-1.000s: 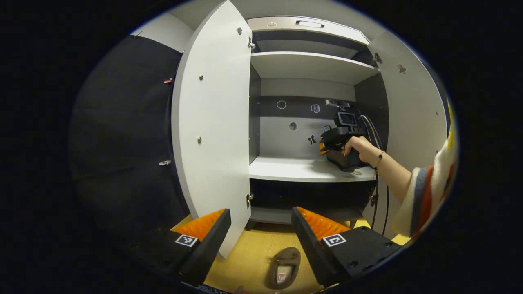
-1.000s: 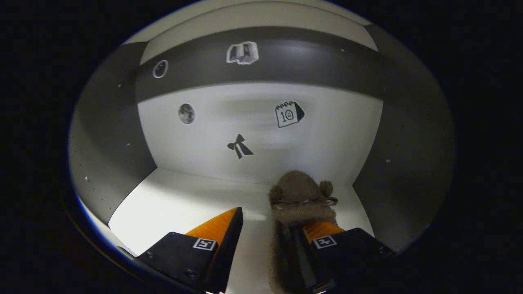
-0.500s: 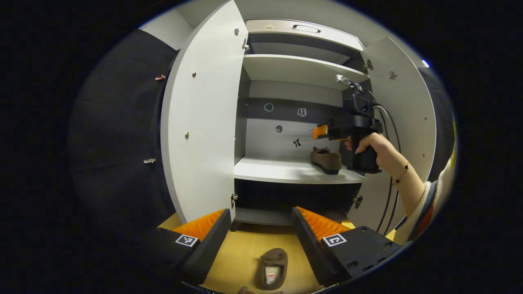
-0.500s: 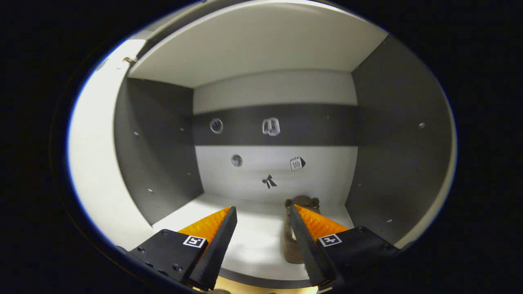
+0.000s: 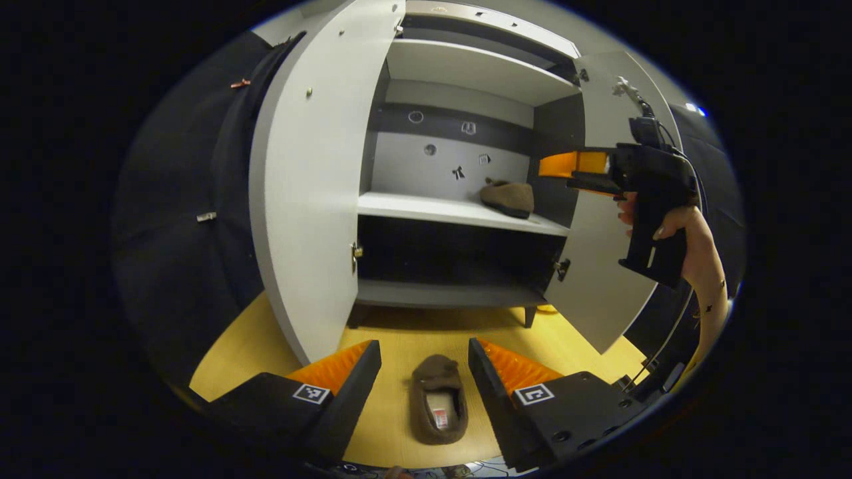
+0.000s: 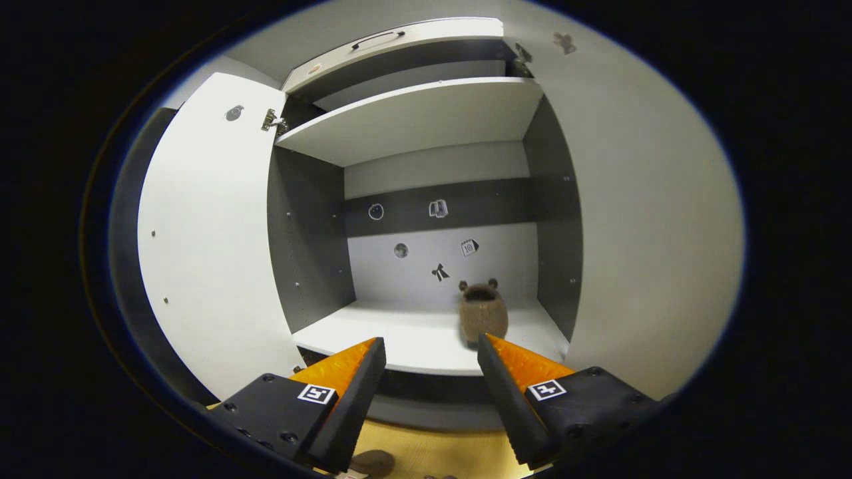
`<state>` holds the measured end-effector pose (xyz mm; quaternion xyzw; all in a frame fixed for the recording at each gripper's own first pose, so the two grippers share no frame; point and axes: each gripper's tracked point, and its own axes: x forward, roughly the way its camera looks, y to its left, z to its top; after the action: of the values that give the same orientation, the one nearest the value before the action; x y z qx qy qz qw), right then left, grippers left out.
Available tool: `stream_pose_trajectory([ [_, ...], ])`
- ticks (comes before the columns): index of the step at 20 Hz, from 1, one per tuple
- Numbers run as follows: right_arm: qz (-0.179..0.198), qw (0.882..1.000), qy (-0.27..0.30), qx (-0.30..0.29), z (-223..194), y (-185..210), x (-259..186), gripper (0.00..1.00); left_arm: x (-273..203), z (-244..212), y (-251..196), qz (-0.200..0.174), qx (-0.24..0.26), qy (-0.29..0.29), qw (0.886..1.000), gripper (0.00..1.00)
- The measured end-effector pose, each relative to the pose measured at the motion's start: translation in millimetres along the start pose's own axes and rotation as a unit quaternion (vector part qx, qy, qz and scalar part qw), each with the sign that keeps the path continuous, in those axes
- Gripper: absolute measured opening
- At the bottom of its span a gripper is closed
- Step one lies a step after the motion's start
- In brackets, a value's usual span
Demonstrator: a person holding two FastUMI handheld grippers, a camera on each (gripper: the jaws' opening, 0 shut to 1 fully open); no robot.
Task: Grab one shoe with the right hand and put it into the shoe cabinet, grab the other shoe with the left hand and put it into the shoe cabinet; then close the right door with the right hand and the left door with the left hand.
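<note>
Room lies open between both cabinet doors [image 5: 303,199], swung wide. Right gripper [image 6: 426,372], fingers spread and holding nothing, has backed out of the shoe cabinet [image 6: 426,113], leaving one shoe [image 6: 484,313] on the middle shelf [image 5: 459,211]. Left gripper [image 5: 423,379], spread too, hangs above the other shoe [image 5: 437,408] on the yellow floor [image 5: 572,336].
</note>
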<state>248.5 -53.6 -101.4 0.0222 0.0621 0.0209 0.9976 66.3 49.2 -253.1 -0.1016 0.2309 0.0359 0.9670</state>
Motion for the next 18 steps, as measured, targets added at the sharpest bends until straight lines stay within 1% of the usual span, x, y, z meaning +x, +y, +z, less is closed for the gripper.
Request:
stream_pose_trajectory([
  [1, -0.008, 1.0, 0.005, 0.001, -12.9, -5.5, -9.3, 0.89, 11.1, -20.2, 0.4, -0.009, -0.01, 0.015, 1.0, 0.86],
  [2, -0.016, 1.0, 0.011, 0.002, -26.1, -11.1, -17.2, 0.89, 19.8, -38.5, 3.7, -0.009, -0.012, 0.028, 0.999, 0.85],
  [4, -0.027, 0.999, 0.023, 0.004, -50.5, -18.3, -29.9, 0.89, 40.7, -72.2, 15.1, 0.001, 0.003, 0.049, 0.999, 0.86],
  [6, -0.028, 0.999, 0.032, 0.005, -71.9, -21.7, -37.3, 0.89, 59.2, -100.3, 21.5, 0.01, 0.02, 0.057, 0.998, 0.86],
  [8, -0.025, 0.999, 0.04, 0.001, -91.5, -23.9, -38.5, 0.89, 75.0, -120.2, 19.1, 0.002, 0.02, 0.06, 0.998, 0.85],
  [10, -0.027, 0.998, 0.053, 0.007, -113.1, -28.3, -38.0, 0.9, 90.6, -135.3, 18.5, -0.004, 0.015, 0.067, 0.998, 0.85],
  [12, -0.03, 0.997, 0.067, 0.018, -132.9, -31.3, -36.3, 0.9, 105.5, -143.2, 21.9, 0.0, 0.01, 0.067, 0.998, 0.83],
  [16, -0.027, 0.994, 0.104, 0.024, -167.6, -34.9, -28.1, 0.89, 127.7, -157.2, 28.1, 0.007, -0.005, 0.082, 0.997, 0.75],
  [18, -0.021, 0.992, 0.12, 0.023, -178.8, -37.9, -22.3, 0.9, 139.8, -164.6, 33.4, 0.015, 0.0, 0.092, 0.996, 0.72],
])
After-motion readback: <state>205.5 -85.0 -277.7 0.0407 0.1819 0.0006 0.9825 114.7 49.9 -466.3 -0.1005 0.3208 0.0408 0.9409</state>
